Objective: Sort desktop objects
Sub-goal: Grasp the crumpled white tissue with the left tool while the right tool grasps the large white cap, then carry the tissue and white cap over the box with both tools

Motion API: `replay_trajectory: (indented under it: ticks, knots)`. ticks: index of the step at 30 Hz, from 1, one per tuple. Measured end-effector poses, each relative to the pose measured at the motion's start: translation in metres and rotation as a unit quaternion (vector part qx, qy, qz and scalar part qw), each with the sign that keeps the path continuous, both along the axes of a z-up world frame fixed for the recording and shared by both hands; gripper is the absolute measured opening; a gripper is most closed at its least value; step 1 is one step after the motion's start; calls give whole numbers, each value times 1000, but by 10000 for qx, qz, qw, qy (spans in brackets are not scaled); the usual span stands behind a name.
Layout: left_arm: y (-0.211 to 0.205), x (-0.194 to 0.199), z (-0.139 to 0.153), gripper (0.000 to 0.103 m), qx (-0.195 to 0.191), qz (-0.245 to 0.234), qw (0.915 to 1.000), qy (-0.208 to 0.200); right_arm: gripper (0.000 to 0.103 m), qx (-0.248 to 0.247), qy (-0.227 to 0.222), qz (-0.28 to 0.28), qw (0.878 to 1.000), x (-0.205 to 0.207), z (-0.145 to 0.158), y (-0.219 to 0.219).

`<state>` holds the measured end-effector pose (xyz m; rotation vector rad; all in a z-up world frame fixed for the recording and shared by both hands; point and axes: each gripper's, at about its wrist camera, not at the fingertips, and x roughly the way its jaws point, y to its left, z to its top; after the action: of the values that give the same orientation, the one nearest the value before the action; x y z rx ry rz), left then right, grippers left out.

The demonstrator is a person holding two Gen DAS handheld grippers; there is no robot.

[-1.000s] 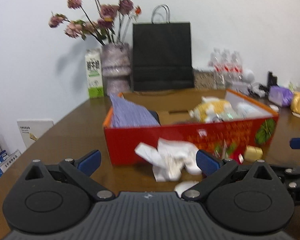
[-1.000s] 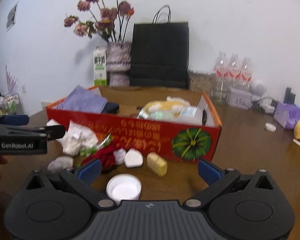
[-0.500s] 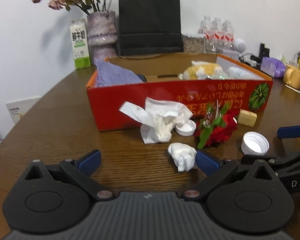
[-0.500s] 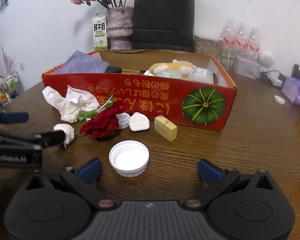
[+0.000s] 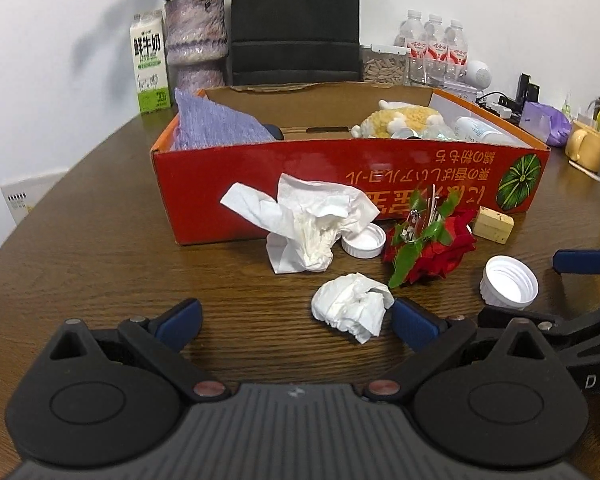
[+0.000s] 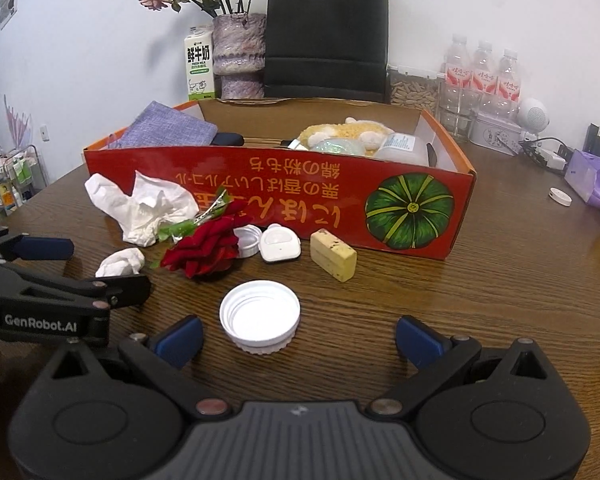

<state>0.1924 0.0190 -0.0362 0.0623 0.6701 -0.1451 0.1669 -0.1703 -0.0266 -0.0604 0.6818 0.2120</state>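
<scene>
The black paper bag point(image 5: 295, 20) is cropped at the frame top. The red cardboard box point(image 5: 340, 184) holds purple cloth point(image 5: 216, 128), plush toy point(image 5: 404, 120). Left gripper point(image 5: 296, 318) and right gripper point(image 6: 298, 338) both gape wide, empty.

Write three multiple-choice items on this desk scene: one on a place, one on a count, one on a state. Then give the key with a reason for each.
1. Where does the large white cap lie?
A. inside the red box
B. on the table in front of the right gripper
C. on the milk carton

2. How many labelled water bottles stand by the wall?
A. one
B. three
C. five

3. How do the jaws of the left gripper stand?
A. open, holding nothing
B. shut on the rose
C. shut on a tissue

Key: 1 B, the cap sits on bare wood before the right gripper. 2 B, three red labels show. 3 A, the fingers are spread, with the small tissue wad loose between them.
</scene>
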Motion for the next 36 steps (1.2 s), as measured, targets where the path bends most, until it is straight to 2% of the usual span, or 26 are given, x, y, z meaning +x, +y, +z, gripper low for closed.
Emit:
replay_trajectory:
  ticks: [6,9,12,14,15,16,17,19,27,36]
  knots:
    - [-3,1,1,103,39,61,10000,-16,102,-2,7,14,10000,1,1,4]
    - [-3,1,1,98,1,62,10000,-39,94,38,-34,20,10000,2,3,5]
    - [-4,-3,3,81,-6,-30,9999,-137,77,62,-105,83,9999,0,4,7]
    - [-6,-5,4,63,-35,-95,9998,-182,52,94,-147,139,9998,-2,7,8]
    - [-7,-6,4,58,-42,-116,9997,-201,46,117,-150,165,9997,-3,8,8]
    - [-8,-7,5,49,-61,-130,9997,-216,39,148,-147,188,9996,-3,8,8]
    - [-8,-7,6,39,-98,-147,9996,-225,39,197,-137,197,9995,-3,9,7]
    - [-8,-8,7,28,-173,-148,9995,-222,39,261,-138,203,9994,-3,9,6]
    - [-6,-14,11,25,-309,-117,9990,-308,39,380,-288,87,9988,-8,15,-1]
    - [0,-24,39,25,-415,-151,9955,-841,39,468,-743,68,9961,-15,40,-8]
